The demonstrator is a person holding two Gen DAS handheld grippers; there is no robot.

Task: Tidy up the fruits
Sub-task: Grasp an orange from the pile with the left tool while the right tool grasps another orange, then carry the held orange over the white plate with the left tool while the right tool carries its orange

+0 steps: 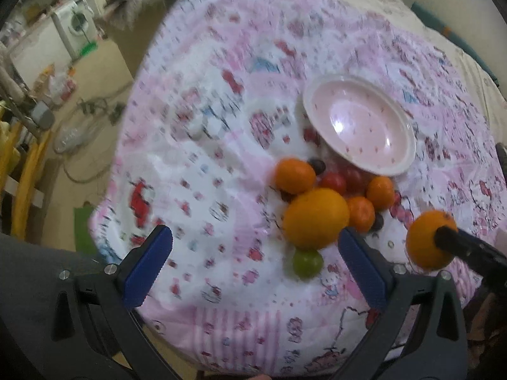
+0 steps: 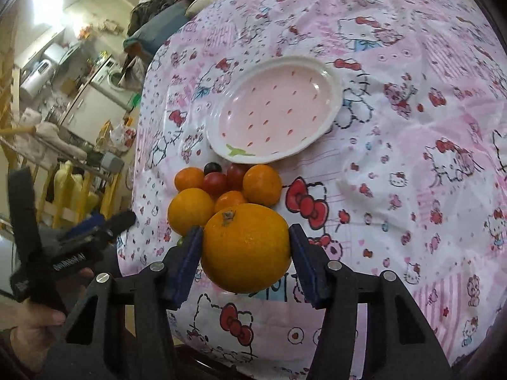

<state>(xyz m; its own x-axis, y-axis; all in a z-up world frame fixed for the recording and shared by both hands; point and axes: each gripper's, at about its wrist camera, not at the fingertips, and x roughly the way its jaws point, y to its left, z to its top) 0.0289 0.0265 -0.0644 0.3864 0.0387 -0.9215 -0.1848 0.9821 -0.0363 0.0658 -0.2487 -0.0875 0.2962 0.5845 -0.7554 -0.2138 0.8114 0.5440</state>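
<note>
A pile of fruit lies on the pink patterned tablecloth in front of a pink plate, which also shows in the left wrist view. The pile holds a large orange, small tangerines, red cherry tomatoes, dark grapes and a green fruit. My right gripper is shut on a big orange, held just in front of the pile; it also shows in the left wrist view. My left gripper is open and empty, near the pile's left side.
The table's left edge drops to a cluttered floor with a washing machine, yellow wooden frames and cables. Bedding and clothes lie behind the table. The plate holds nothing.
</note>
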